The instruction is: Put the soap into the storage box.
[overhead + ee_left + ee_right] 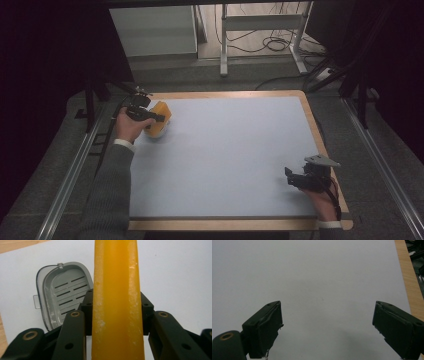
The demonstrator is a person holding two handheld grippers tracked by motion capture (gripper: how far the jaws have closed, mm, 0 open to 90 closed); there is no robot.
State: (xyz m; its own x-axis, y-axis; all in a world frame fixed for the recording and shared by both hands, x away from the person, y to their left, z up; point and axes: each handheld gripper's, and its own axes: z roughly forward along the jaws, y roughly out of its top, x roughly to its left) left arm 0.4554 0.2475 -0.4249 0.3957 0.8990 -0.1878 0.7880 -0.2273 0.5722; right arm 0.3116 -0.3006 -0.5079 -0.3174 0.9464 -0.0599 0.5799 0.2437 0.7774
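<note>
Left gripper clamped on yellow soap above grey dish, right gripper wide open, empty, over mat.

The bar is orange-yellow; the slotted tray is grey; the worktop is pale blue, wood-edged; both grippers' jaws are black.

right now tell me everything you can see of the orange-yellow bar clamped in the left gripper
The orange-yellow bar looks like a waxy, soap-like block, smooth with whitish specks and rounded edges. The left gripper is shut on it, a black jaw pressing each side, holding it near the table's far-left corner. Beneath it on the pale mat lies a grey slotted tray.
</note>
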